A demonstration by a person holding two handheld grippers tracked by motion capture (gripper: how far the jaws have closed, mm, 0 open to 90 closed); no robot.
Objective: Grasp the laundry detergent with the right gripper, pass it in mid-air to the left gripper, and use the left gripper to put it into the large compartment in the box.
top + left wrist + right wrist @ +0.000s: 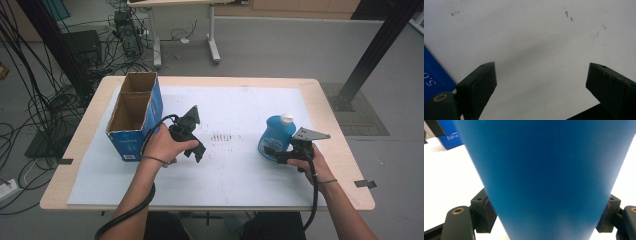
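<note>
A blue bottle (277, 132) with a white cap stands upright at the right of the white mat (230, 175). My right gripper (274, 152) reaches it from the near side, low on its body. In the right gripper view the blue bottle (544, 170) sits between the jaws, and both pads (484, 215) lie against its sides. My left gripper (196, 150) is held over the mat near the middle-left, beside the box. Its jaws stand wide apart in the left gripper view, with nothing but bare mat between them (541, 77).
An open cardboard box (135, 117) with blue sides and two compartments stands at the mat's far left; its blue wall (434, 77) is close to the left gripper. Small dark marks (220, 136) dot the mat's centre. Cables and a desk lie on the floor beyond the table.
</note>
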